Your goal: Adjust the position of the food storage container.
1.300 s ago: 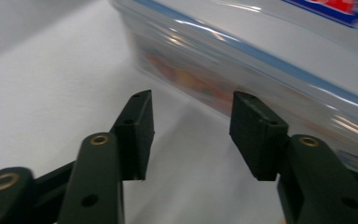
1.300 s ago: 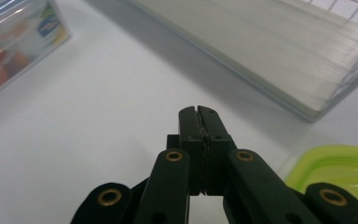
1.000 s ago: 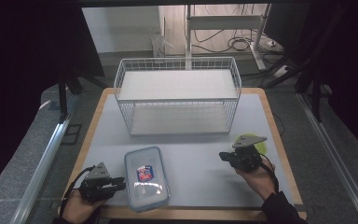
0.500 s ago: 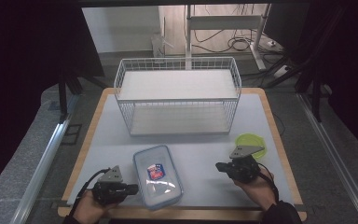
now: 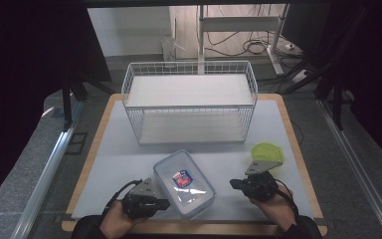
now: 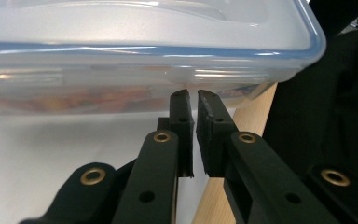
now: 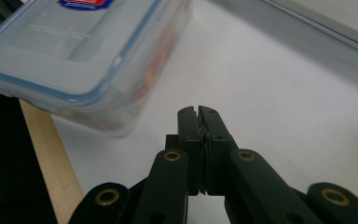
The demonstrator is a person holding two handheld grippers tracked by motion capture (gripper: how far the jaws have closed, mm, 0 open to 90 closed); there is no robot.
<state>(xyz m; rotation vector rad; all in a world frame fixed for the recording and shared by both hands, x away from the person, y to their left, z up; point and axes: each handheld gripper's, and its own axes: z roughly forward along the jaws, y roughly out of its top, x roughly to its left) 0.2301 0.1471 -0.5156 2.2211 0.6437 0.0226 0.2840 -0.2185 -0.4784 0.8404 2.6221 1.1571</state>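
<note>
A clear plastic container (image 5: 184,183) with a blue-rimmed lid and a red and blue label lies on the white mat near the front edge. My left gripper (image 5: 165,203) is shut and points at the container's left near corner. In the left gripper view its tips (image 6: 193,100) sit right against the container's side wall (image 6: 144,60), with nothing between them. My right gripper (image 5: 233,183) is shut and empty, a short way to the right of the container. In the right gripper view its tips (image 7: 198,112) hover over the mat, and the container (image 7: 74,51) lies at the upper left.
A white wire basket (image 5: 189,102) stands across the back of the mat. A green round lid (image 5: 267,151) lies just behind my right hand. The wooden board's front edge (image 5: 179,226) runs close under both hands.
My left gripper has moved right along the front edge, and the container has slid right and turned with it. My right gripper has drawn back a little toward the front edge.
</note>
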